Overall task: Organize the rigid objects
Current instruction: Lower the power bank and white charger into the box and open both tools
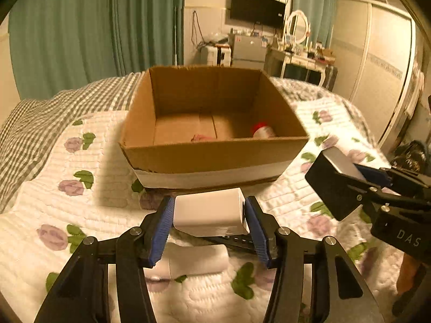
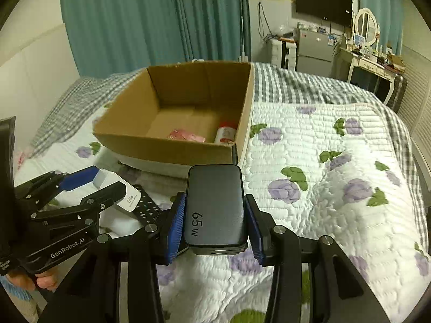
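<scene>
Left tool (image 1: 210, 224) clamping white charger (image 1: 208, 212), right tool (image 2: 215, 220) gripping dark charger (image 2: 215, 207).

We see the left wrist view under a strong yellow-orange tint, while the right wrist view has cooler, more natural colours. Both are rather dim indoor pictures. The light seems to come from above. The cardboard box (image 1: 212, 158) throws a soft shadow on the quilt (image 1: 89, 210) ahead and to the left of the left gripper (image 1: 209, 222). Both views bend strongly at the edges, with black corners. The far room is soft, and the quilt close below the fingers is slightly blurred. There is pale glare on the white charger (image 1: 208, 212).
</scene>
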The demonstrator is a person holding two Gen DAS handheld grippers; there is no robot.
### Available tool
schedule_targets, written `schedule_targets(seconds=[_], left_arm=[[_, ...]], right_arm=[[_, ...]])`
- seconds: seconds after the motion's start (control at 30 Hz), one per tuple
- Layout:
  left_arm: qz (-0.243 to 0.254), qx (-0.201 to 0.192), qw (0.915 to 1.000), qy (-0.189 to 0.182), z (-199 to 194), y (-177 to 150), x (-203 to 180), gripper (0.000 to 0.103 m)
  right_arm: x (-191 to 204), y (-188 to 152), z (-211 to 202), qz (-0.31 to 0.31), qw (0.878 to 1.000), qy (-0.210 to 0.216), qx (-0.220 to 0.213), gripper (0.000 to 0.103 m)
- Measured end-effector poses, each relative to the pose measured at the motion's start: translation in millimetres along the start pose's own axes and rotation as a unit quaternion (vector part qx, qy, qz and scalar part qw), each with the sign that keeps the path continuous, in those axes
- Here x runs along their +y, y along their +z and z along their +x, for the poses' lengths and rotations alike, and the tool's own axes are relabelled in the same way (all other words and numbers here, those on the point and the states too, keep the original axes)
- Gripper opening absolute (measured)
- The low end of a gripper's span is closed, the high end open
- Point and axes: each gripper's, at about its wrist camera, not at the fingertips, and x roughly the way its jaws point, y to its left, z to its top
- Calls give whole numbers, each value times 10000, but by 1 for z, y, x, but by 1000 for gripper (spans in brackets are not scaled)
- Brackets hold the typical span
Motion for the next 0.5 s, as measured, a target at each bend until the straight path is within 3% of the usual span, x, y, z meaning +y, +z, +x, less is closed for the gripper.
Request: schedule_targets(seconds=[0.23,0.5], left_arm=[[25,-416,9991,30,-30,31,-8,54],[101,-853,9958,306,-39,95,5,54]], right_arm=[[13,9,-36,-137,9994,-7,-311,42],[19,65,-60,-411,9955,32,-848,42]])
